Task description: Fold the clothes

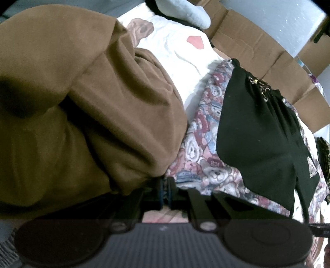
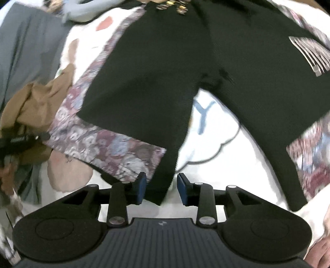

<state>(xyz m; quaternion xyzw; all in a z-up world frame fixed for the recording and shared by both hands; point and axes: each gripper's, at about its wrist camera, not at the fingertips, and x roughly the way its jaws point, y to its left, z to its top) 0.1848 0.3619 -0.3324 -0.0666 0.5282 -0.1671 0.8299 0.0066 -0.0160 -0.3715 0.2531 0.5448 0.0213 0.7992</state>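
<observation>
Black shorts point(image 2: 165, 72) with a white print point(image 2: 309, 55) lie spread on a teddy-bear patterned cloth point(image 2: 107, 150). My right gripper point(image 2: 162, 188) is open, and the hem of one shorts leg lies between its blue pads point(image 2: 141, 187). In the left wrist view my left gripper point(image 1: 165, 192) is shut on the near edge of the patterned cloth point(image 1: 198, 144). The black shorts point(image 1: 257, 132) lie to its right. A bulky brown garment point(image 1: 82, 103) is bunched against its left side and hides the left finger's outer side.
Everything rests on a white sheet point(image 1: 181, 51) printed with cartoon shapes point(image 2: 206, 132). Flattened cardboard point(image 1: 257, 47) lines the far side. A pale blue item point(image 1: 185, 10) lies at the back. Grey fabric point(image 2: 26, 47) sits at the left.
</observation>
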